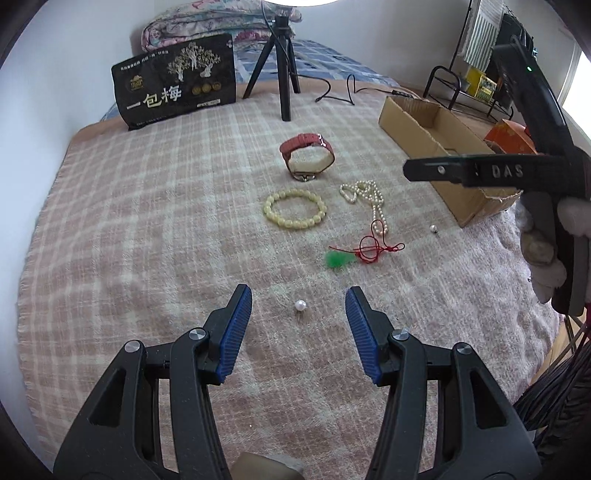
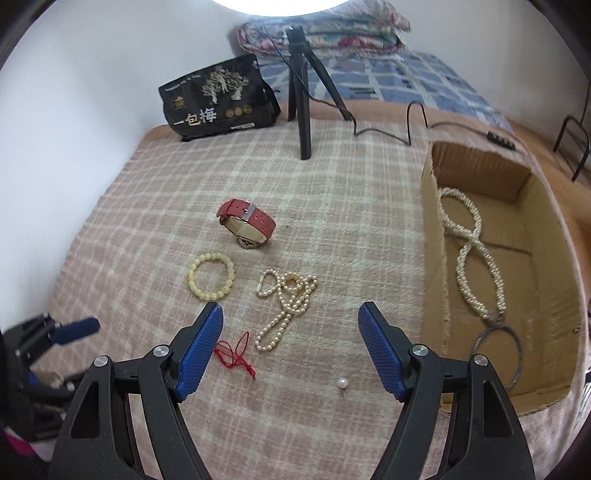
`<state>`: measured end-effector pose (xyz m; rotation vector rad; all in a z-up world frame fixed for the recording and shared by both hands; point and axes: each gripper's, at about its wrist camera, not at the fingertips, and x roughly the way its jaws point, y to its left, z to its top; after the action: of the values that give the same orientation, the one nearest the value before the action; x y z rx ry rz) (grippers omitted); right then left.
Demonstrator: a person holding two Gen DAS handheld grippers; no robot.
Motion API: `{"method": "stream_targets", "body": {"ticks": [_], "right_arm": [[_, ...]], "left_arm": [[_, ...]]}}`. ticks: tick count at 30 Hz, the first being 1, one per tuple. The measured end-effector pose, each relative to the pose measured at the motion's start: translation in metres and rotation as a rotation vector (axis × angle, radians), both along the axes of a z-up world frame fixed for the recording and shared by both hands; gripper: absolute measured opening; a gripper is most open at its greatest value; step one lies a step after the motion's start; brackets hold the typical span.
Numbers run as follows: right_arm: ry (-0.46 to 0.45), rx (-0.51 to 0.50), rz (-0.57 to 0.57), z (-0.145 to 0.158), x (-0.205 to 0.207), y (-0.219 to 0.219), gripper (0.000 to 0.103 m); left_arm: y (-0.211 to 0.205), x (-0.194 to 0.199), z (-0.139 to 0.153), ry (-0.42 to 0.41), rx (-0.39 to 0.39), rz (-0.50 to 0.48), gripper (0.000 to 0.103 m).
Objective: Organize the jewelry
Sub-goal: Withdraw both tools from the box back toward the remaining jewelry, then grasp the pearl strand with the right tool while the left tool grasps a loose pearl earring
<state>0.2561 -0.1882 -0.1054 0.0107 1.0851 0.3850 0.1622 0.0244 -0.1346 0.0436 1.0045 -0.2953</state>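
Note:
On the plaid blanket lie a red-strapped watch, a yellow bead bracelet, a pearl necklace and a green pendant on red cord. My left gripper is open, with a loose pearl lying between its fingertips, untouched. My right gripper is open above the necklace's lower end. Another pearl lies near its right finger. The cardboard box holds a beaded rope necklace and a dark bangle.
At the back stand a black snack bag, a small tripod with a trailing cable, and folded quilts. A white wall runs along the left. A black wire rack stands behind the box.

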Motion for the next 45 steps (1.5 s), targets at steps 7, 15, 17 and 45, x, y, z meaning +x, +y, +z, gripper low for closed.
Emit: {"method": "stream_targets", "body": {"ticks": [7, 15, 17, 45], "right_arm": [[0.116, 0.055, -0.025, -0.022, 0.023, 0.012, 0.058], [0.174, -0.019, -0.039, -0.053, 0.032, 0.025, 0.049], [0.175, -0.038, -0.042, -0.056, 0.033, 0.026, 0.049], [0.113, -0.128, -0.025, -0.067, 0.038, 0.028, 0.005]], "left_arm": [[0.002, 0.004, -0.021, 0.053, -0.03, -0.014, 0.054], [0.0, 0.009, -0.037, 0.097, -0.062, -0.044, 0.045], [-0.001, 0.012, -0.041, 0.106, -0.057, -0.047, 0.042], [-0.01, 0.028, -0.06, 0.12, 0.002, -0.042, 0.007]]}}
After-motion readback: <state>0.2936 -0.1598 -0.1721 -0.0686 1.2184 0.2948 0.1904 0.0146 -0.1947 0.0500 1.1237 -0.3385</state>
